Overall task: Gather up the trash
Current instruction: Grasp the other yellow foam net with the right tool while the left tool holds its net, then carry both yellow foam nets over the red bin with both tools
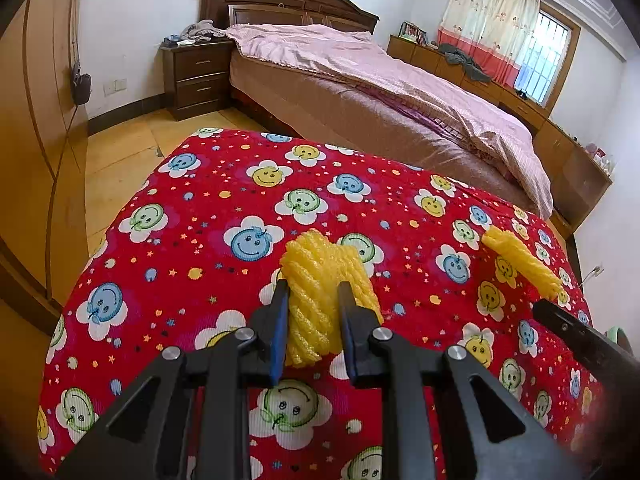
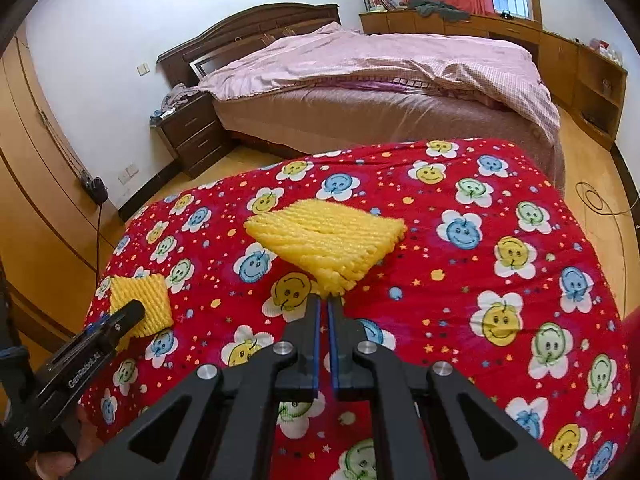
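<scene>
Two pieces of yellow foam fruit netting are over a table covered by a red smiley-flower cloth. My left gripper is shut on one yellow foam net, which bulges between its blue-padded fingers. The same net shows at the left of the right wrist view, with the left gripper on it. My right gripper is shut on the corner of the second yellow foam net, which stands out flat above the cloth. This net shows at the right of the left wrist view.
A bed with a pink cover stands beyond the table. A dark nightstand is beside it. Wooden wardrobes line the left wall. Low cabinets run under the window. A cable lies on the floor at right.
</scene>
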`<state>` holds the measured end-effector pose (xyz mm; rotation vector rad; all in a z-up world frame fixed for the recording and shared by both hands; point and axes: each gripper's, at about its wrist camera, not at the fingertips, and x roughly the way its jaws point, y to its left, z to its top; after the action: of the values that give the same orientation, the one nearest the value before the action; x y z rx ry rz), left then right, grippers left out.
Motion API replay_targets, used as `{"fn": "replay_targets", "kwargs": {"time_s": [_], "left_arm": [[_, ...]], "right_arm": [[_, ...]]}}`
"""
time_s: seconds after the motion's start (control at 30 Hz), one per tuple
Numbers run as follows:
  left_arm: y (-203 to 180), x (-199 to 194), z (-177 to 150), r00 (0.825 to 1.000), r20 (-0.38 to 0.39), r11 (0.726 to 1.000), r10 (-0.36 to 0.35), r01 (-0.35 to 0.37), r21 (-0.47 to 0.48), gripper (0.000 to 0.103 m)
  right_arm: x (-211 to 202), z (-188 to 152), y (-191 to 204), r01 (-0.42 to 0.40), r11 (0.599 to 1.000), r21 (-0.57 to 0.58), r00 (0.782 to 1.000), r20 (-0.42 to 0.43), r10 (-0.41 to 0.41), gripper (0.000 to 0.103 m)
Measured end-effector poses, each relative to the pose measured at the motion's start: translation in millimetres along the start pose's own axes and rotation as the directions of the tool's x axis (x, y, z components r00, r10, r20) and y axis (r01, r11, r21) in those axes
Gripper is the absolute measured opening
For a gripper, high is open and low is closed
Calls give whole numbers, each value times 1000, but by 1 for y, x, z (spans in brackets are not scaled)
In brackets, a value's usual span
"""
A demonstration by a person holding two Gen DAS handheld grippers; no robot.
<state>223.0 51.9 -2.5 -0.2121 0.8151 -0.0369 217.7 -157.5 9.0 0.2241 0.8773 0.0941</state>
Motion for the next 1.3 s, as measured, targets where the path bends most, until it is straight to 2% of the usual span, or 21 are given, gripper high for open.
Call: {"fn": "replay_targets", "kwargs": {"time_s": [0.3, 0.67, 0.97, 1.3], "left_arm": [[0, -1, 0, 1000, 4, 1000, -8, 8, -1, 23], [-16, -12, -2, 999, 27, 998, -47, 46, 42, 23], [-47, -38, -3, 994, 58, 989, -95, 88, 121, 23], [-99, -79, -14, 981, 56, 958, -186, 169, 232, 23]], "right_arm": [[-29, -16, 3, -25, 999, -41, 999, 24, 26, 5], [-88, -31, -23, -13, 1000, 4, 994, 111, 12, 4], [-136, -47, -61, 69, 994, 83, 981, 176, -83, 4], [-190, -66, -107, 132, 974, 187, 953, 245, -176, 4]]}}
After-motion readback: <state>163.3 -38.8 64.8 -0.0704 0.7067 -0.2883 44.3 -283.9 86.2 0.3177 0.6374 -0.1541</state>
